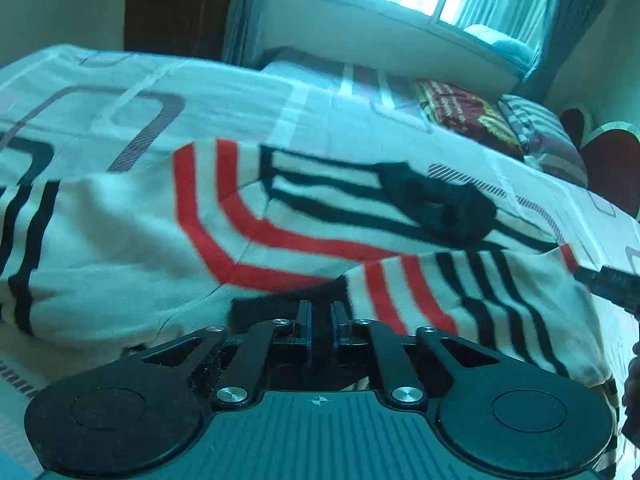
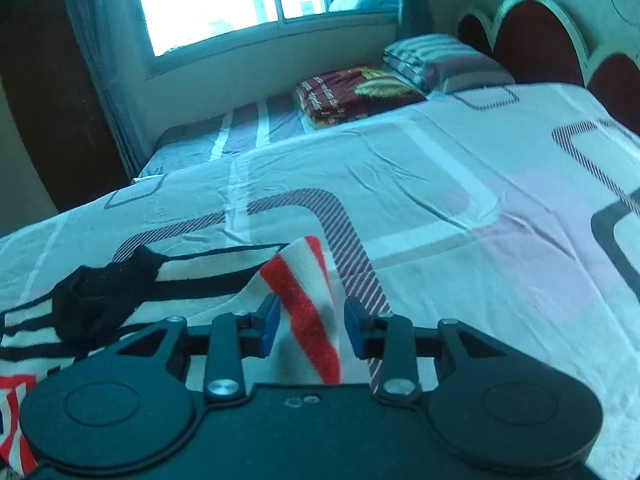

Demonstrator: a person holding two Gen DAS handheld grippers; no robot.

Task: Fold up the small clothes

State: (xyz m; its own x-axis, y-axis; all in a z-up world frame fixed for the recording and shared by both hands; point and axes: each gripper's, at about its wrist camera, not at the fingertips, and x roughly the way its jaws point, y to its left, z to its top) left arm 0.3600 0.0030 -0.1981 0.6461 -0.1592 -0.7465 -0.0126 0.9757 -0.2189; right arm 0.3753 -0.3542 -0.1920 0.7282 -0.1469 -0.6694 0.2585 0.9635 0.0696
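Note:
A small white sweater with red and black stripes and a black collar lies spread on the bed. My left gripper is shut on the sweater's dark hem at the near edge. My right gripper is open, its blue pads on either side of a raised red-and-white striped corner of the sweater. The black collar lies left of it in the right wrist view. The right gripper's tip shows at the right edge of the left wrist view.
The bed sheet is pale with grey rounded-rectangle patterns. A folded dark red cloth and a striped pillow lie at the far side near the window. A red headboard stands at right.

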